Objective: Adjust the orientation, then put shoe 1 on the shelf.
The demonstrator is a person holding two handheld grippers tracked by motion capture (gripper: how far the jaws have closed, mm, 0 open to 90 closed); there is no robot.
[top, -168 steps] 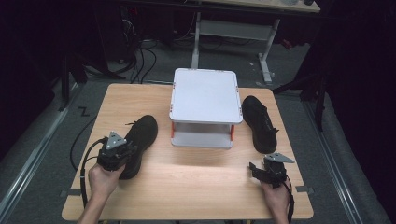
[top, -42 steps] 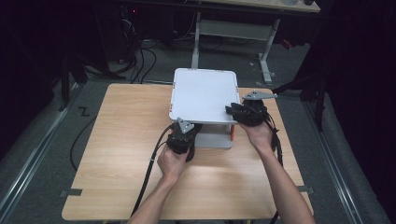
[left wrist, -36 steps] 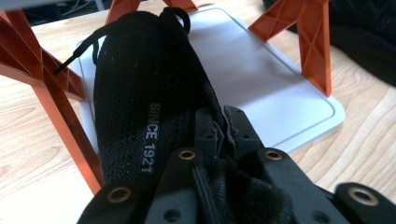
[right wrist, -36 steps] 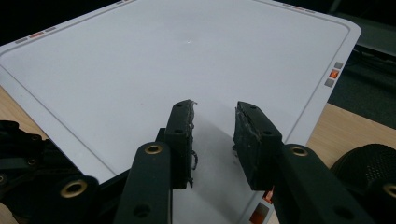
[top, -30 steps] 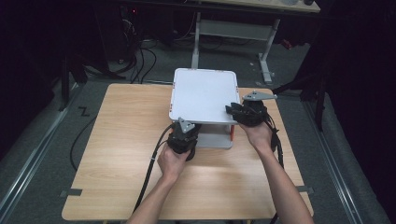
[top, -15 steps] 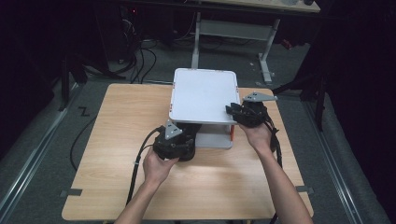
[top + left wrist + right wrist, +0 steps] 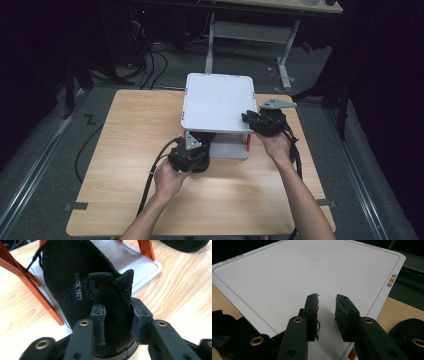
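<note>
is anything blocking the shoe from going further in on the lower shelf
Nothing visible does. The left gripper holds the black shoe by its heel, between the orange legs, and the lower shelf beyond looks bare.

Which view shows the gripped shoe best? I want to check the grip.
The left gripper view: the black shoe sits heel-first between the left gripper jaws. The high view hides it beneath the white shelf.

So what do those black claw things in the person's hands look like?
Each hand holds a chunky black gripper. The left gripper and right gripper each have two flat black jaws joined by arms with brass-coloured rivets. A grey three-cornered plate sits on top of each, and a black cable trails back along each arm. The forearms are bare, no sleeves.
</note>
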